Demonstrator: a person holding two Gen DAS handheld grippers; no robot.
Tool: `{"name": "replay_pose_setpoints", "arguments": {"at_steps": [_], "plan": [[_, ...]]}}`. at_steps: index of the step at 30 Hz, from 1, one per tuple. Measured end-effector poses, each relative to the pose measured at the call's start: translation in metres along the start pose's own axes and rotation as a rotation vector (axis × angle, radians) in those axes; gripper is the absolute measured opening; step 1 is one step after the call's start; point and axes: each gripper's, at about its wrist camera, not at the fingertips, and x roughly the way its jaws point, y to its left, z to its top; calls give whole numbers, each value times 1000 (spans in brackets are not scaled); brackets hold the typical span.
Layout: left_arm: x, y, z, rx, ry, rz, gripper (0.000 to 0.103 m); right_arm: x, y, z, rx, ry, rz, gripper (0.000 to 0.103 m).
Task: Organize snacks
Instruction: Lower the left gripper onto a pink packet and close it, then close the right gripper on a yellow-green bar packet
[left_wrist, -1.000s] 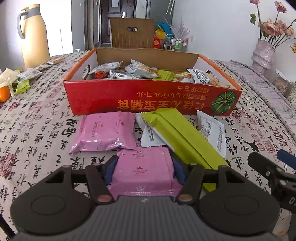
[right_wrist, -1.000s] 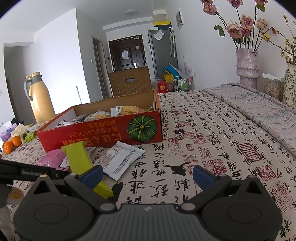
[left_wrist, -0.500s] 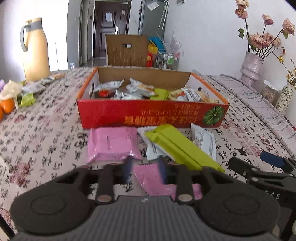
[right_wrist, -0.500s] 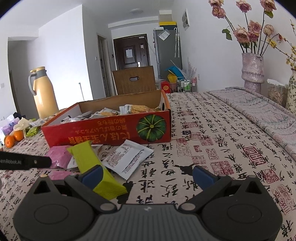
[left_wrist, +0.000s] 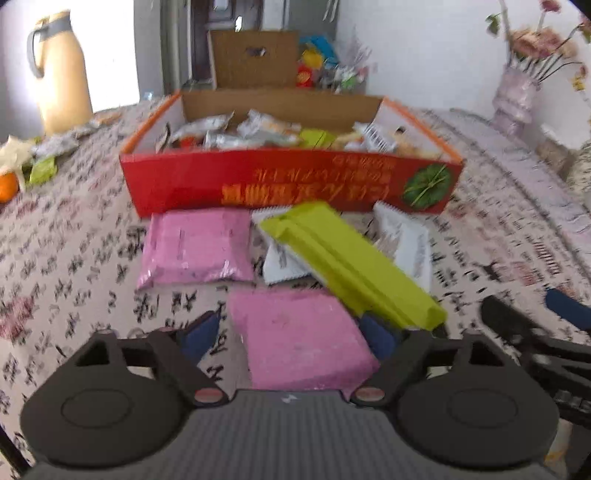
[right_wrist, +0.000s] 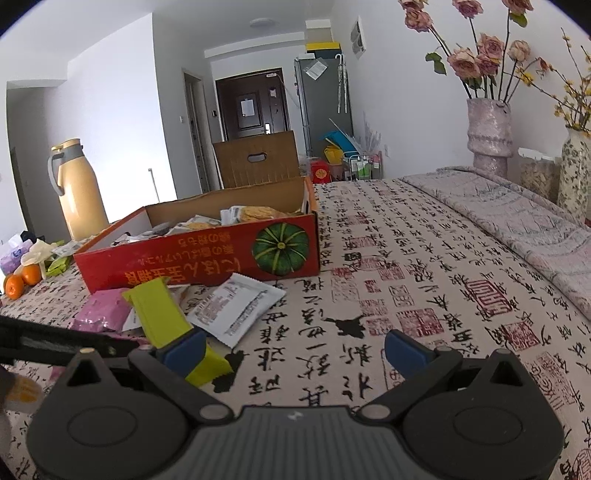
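We judge the job partly done — the red box (left_wrist: 288, 184) already holds many snacks. In front of it we count two pink packets (left_wrist: 197, 248), one green bar (left_wrist: 351, 262) and two white sachets (right_wrist: 236, 308). Our left gripper (left_wrist: 295, 332), jaws just widening, straddles the nearer pink packet (left_wrist: 299, 339) without pinching; the right gripper (right_wrist: 295, 347) gapes empty.

red cardboard snack box (right_wrist: 192, 258): upside-down orange-yellow East Asian characters along its front wall, beside a green pumpkin picture | white foil sachet (right_wrist: 236, 308): fine print, too small to read | calligraphy-print tablecloth (right_wrist: 406, 295): black brush characters and red seal stamps | left wrist view: blurred, box lettering unreadable
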Motion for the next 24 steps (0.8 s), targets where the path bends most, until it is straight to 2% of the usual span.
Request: {"name": "replay_pose_setpoints", "arguments": {"at_steps": [3,9,15,20,24], "plan": [[1,2,-2,-1,-2,4,64,0,-3,-2,8,1,2,103],[-11,6,-4,14,-55,-12,63,2,0,-3,3,8,14,103],[-37,16,-4,27,-141,-29,63,5,14,-2,-32,15,27,103],[-50,32,2,2,-196,-36,63,13,34,3,-91,28,64,103],[-50,42,5,-15,-211,-35,63,26,59,9,-181,40,99,103]]}}
